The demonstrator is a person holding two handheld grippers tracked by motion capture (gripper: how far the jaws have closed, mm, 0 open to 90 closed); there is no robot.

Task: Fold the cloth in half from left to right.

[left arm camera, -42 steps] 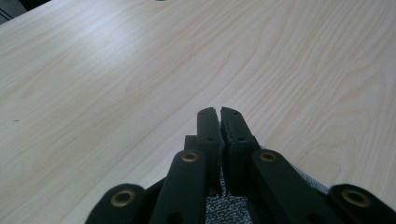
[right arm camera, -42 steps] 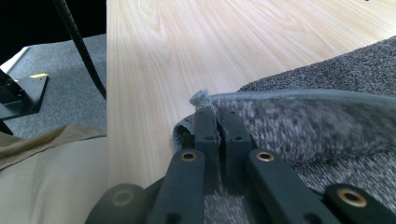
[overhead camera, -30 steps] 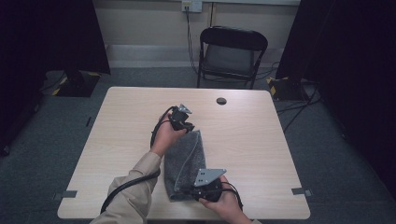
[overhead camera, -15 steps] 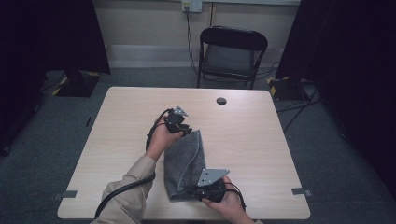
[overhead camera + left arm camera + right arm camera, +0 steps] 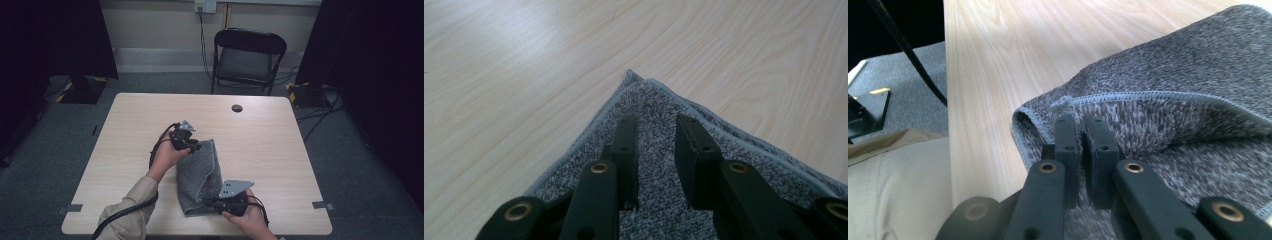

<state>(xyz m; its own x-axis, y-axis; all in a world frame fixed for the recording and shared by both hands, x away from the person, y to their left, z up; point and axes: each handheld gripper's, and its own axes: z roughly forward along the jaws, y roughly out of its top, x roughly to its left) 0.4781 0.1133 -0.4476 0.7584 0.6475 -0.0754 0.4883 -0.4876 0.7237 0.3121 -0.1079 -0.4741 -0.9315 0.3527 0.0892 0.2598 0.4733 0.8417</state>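
Pale wood-grain table (image 5: 125, 165) stood on grey carpet, with a black folding chair (image 5: 248, 59) behind its far edge. On the table's near half lay a folded grey knitted towel (image 5: 200, 175) with a light blue hem. The left gripper (image 5: 192, 146) hovered over the towel's far corner; its jaws had just been opening and stood apart above the cloth, the corner (image 5: 634, 82) lying flat beneath them and pinched by nothing. The right gripper (image 5: 212, 204) sat at the towel's near edge, jaws pressed together on a fold of the hem (image 5: 1068, 102), which rose slightly off the table.
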